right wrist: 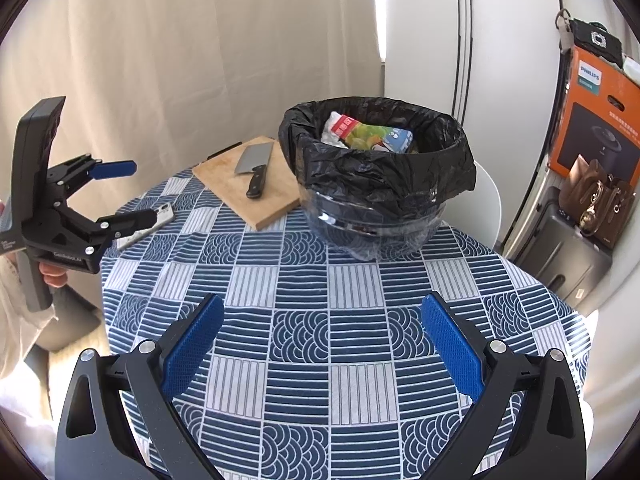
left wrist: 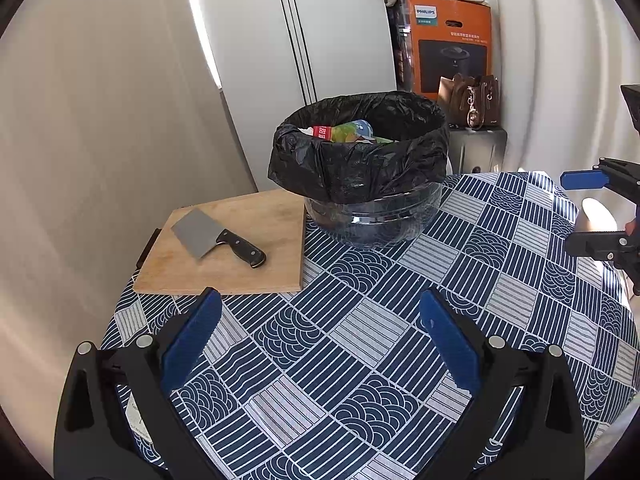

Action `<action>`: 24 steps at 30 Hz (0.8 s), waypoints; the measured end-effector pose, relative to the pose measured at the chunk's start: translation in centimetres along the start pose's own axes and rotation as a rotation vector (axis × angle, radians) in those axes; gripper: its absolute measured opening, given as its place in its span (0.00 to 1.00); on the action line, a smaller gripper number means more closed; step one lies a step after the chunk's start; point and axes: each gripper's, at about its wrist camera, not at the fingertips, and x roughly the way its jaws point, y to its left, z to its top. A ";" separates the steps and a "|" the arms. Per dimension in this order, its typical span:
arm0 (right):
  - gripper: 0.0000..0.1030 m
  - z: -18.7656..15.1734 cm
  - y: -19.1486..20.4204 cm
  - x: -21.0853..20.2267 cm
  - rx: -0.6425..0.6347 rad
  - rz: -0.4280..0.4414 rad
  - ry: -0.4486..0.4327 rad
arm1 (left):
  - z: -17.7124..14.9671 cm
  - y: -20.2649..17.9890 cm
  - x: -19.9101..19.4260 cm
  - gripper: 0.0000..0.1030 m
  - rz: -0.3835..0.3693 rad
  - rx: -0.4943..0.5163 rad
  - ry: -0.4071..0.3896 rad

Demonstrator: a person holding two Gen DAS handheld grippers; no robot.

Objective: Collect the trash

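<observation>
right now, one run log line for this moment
left gripper open, empty | right gripper open, empty | trash in bin | cleaver on board

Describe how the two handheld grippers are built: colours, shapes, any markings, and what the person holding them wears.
Both the left gripper and the right gripper are matte black, with triangular cut-outs, silver pivot pins and jaws faced in blue textured pads. In the right wrist view the left gripper has a tall black slab on top, a grey handle and small white lettering too small to be sure of. A pale knitted sleeve shows beside it.

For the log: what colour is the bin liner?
Black liner, clearest in the right wrist view.
</observation>
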 end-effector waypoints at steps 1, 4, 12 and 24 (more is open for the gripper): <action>0.92 0.0 -0.1 0.0 0.001 0.002 0.001 | 0.1 0.0 0.1 0.94 0.002 -0.001 0.000; 0.92 0.1 -0.4 0.1 0.000 0.006 0.004 | 0.1 -0.2 0.3 0.94 0.006 0.003 0.004; 0.92 0.3 -1.0 0.3 -0.001 0.023 0.008 | 0.4 -0.3 0.7 0.94 0.006 0.005 0.006; 0.92 0.3 -0.9 0.7 -0.021 0.031 0.017 | 1.2 -0.7 0.4 0.94 -0.002 0.013 -0.016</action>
